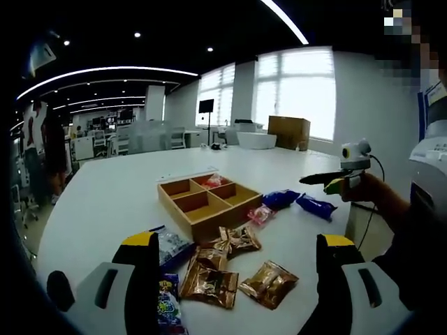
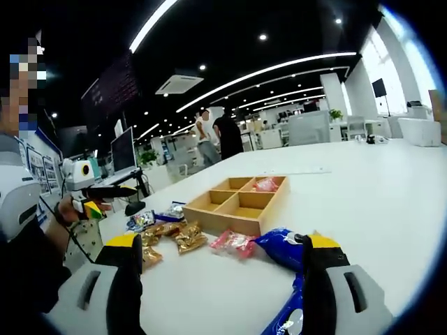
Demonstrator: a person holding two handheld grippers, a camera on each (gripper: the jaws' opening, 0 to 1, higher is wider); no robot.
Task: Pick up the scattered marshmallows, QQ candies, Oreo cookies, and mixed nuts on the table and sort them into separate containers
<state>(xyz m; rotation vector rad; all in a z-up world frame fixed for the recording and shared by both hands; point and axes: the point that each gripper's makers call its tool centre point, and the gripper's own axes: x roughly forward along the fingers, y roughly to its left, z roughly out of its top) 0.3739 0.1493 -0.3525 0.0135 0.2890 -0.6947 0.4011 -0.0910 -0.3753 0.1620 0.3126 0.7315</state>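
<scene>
Both my grippers, left gripper (image 1: 237, 262) and right gripper (image 2: 220, 269), are wide open, holding nothing. Brown packets (image 1: 209, 283), maybe nuts, lie between my left jaws. I go down slowly, grab one, then carry it to the wooden box (image 1: 208, 199) ahead.

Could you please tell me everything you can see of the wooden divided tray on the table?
The shallow, light-brown wooden divided tray lies flat on the white table. Thin partitions split it into four open compartments. One far compartment holds a pink-red packet; the others look empty. Snack packets lie near it.
</scene>
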